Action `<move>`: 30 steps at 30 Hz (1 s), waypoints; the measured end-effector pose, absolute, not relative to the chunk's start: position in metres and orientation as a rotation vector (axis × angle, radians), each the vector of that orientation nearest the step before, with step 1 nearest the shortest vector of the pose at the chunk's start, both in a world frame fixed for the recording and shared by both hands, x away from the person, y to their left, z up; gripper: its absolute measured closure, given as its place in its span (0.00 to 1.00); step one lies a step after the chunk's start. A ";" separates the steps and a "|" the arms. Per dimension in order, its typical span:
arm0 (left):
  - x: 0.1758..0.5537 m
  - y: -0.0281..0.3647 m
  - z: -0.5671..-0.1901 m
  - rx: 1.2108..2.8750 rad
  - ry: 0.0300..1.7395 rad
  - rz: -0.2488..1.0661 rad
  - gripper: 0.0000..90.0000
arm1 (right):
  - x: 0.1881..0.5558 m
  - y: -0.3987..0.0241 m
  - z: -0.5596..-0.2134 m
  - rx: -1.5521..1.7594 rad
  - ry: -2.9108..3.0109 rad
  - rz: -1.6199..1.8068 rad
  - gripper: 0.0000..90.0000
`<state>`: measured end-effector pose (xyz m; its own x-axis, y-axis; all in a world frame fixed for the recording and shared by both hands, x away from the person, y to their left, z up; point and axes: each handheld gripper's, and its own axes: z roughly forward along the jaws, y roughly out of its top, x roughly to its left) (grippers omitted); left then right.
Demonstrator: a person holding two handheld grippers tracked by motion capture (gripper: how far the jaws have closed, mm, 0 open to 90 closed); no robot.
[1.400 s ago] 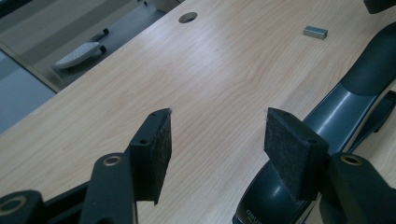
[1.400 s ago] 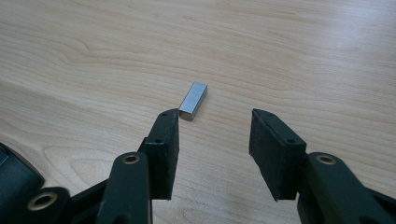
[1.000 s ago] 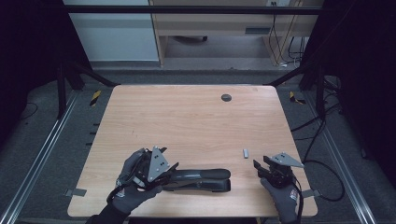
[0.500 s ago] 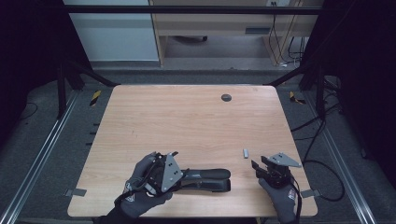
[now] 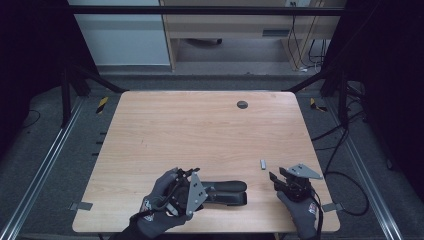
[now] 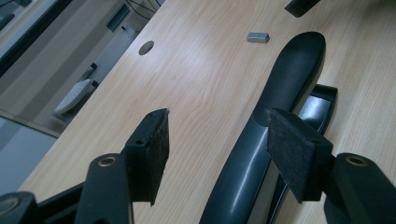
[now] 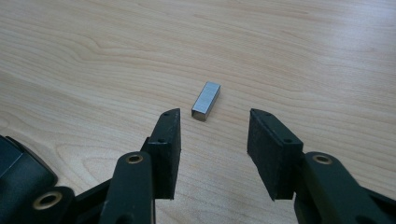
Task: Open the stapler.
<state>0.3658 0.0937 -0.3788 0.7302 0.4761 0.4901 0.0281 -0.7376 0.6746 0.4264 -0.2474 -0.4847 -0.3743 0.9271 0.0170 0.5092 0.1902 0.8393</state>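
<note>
High view, left to right: left gripper (image 5: 210,189) lies low near the table's (image 5: 200,130) front edge, hand (image 5: 160,207) tipped on its side, jaws pointing right along a black stapler (image 5: 227,192). Left gripper view: stapler (image 6: 275,116) between the spread pads, neither pressing on it; the jaws have just been opening. Stapler looks rigid, smooth plastic, likely slippery and moderately heavy; best taken across the narrow body mid-length. Farther right, a small block of staples (image 5: 262,163) lies on bare wood. Right gripper (image 7: 214,140) hovers just short of it, jaws apart, nothing between them. Staples (image 7: 206,101): light, metal, probably brittle along the strip; pinch the long sides.
</note>
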 end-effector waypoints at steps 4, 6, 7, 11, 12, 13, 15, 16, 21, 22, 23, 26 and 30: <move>0.361 0.086 -0.382 2.278 0.349 0.913 0.43 | 0.426 -0.247 -0.485 1.339 1.966 1.082 0.61; 0.359 0.081 -0.385 2.278 0.337 0.926 0.42 | 0.426 -0.248 -0.485 1.336 1.963 1.082 0.61; 0.359 0.081 -0.385 2.278 0.337 0.926 0.42 | 0.426 -0.248 -0.485 1.336 1.963 1.082 0.61; 0.356 0.076 -0.387 2.283 0.315 0.956 0.42 | 0.426 -0.248 -0.484 1.342 1.962 1.085 0.61; 0.355 0.075 -0.387 2.281 0.310 0.962 0.42 | 0.426 -0.248 -0.484 1.341 1.963 1.085 0.61; 0.354 0.074 -0.388 2.283 0.303 0.968 0.42 | 0.426 -0.248 -0.484 1.341 1.963 1.085 0.61; 0.352 0.071 -0.390 2.286 0.292 0.989 0.42 | 0.426 -0.248 -0.484 1.342 1.960 1.084 0.61; 0.352 0.070 -0.391 2.286 0.290 0.991 0.42 | 0.426 -0.248 -0.484 1.343 1.959 1.085 0.61; 0.348 0.066 -0.394 2.299 0.267 1.022 0.41 | 0.426 -0.248 -0.484 1.340 1.962 1.086 0.61; 0.348 0.065 -0.395 2.302 0.258 1.033 0.41 | 0.426 -0.248 -0.484 1.341 1.963 1.087 0.61; 0.347 0.064 -0.396 2.305 0.253 1.041 0.41 | 0.426 -0.248 -0.484 1.340 1.963 1.087 0.61; 0.344 0.060 -0.399 2.313 0.233 1.071 0.40 | 0.426 -0.248 -0.484 1.339 1.965 1.088 0.61; 0.344 0.057 -0.402 2.312 0.226 1.081 0.40 | 0.426 -0.248 -0.484 1.341 1.961 1.087 0.61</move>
